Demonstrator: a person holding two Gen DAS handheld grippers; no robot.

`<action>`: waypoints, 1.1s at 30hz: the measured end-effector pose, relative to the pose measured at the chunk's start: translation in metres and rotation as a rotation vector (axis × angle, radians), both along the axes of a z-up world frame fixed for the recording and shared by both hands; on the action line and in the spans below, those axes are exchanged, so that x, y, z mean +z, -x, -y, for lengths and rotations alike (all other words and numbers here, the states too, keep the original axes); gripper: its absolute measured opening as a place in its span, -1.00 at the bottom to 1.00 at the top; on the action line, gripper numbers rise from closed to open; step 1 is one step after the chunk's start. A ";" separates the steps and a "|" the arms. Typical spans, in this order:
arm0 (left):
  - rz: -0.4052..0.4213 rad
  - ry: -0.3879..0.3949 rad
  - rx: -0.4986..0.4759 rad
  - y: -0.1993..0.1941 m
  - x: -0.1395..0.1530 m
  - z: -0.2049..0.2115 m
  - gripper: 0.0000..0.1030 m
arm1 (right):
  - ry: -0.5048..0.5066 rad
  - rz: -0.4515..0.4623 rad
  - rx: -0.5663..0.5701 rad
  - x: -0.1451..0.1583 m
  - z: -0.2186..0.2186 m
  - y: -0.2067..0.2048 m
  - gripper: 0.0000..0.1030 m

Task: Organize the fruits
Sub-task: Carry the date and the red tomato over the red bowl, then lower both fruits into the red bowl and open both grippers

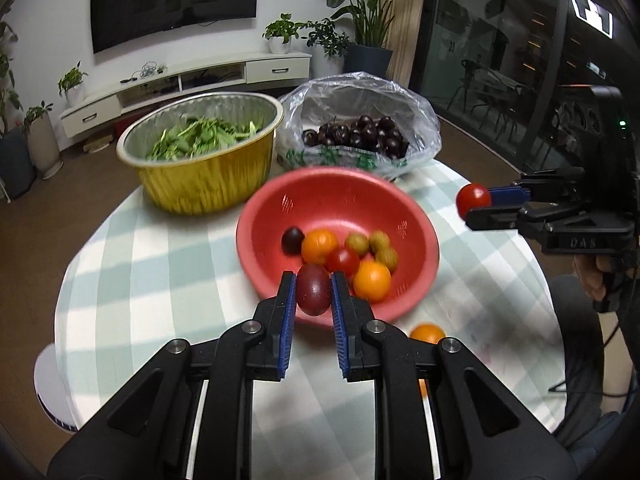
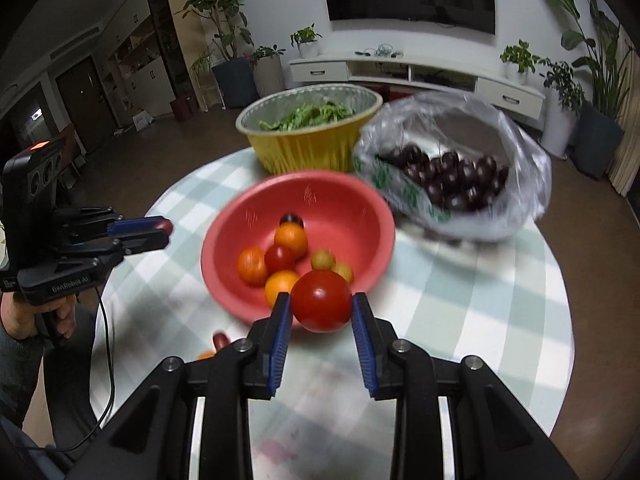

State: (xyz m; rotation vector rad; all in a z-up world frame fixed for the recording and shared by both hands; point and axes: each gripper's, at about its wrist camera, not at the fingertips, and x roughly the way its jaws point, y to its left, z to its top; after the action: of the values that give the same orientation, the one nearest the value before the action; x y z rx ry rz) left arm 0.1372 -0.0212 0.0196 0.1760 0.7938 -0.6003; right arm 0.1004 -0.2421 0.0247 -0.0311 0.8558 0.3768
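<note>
Over the checked table (image 1: 168, 264), the left gripper (image 1: 313, 290) clamps a dark plum (image 1: 313, 288) and the right gripper (image 2: 320, 306) a red tomato (image 2: 321, 300), both probably meant for the red bowl (image 1: 344, 192).

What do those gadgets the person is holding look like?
Both are black plastic pistol-grip tools. The left gripper and right gripper have two fingers lined with ribbed blue pads and silver pivot bolts. A black cable hangs from the left one, which bears white lettering.
</note>
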 end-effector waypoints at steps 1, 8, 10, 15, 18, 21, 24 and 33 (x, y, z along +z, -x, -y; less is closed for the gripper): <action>0.001 -0.001 -0.005 -0.004 0.001 0.003 -0.69 | 0.004 0.005 0.000 0.002 -0.004 -0.005 -0.36; -0.020 -0.024 -0.025 -0.035 -0.011 0.028 -0.69 | 0.001 -0.004 -0.002 0.002 -0.023 -0.029 -0.36; -0.029 -0.031 -0.021 -0.042 -0.018 0.030 -0.69 | -0.004 -0.015 -0.010 -0.001 -0.025 -0.037 -0.36; -0.050 -0.062 -0.007 -0.064 -0.037 0.038 -0.69 | 0.033 -0.038 -0.040 -0.014 -0.033 -0.057 -0.36; -0.062 -0.079 -0.002 -0.075 -0.049 0.042 -0.69 | 0.039 -0.056 -0.049 -0.023 -0.037 -0.067 -0.36; -0.065 -0.091 -0.003 -0.080 -0.058 0.046 -0.68 | 0.064 -0.067 -0.061 -0.034 -0.043 -0.076 -0.36; -0.071 -0.091 0.004 -0.085 -0.065 0.048 -0.68 | 0.081 -0.078 -0.079 -0.041 -0.046 -0.084 -0.36; -0.083 -0.096 0.005 -0.087 -0.080 0.051 -0.68 | 0.168 -0.087 -0.104 -0.056 -0.055 -0.094 -0.36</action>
State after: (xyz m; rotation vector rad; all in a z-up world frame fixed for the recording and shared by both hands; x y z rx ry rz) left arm 0.2237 -0.0727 -0.0599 0.2387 0.9040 -0.5682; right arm 0.1945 -0.1866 -0.0310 -0.1261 0.9699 0.2094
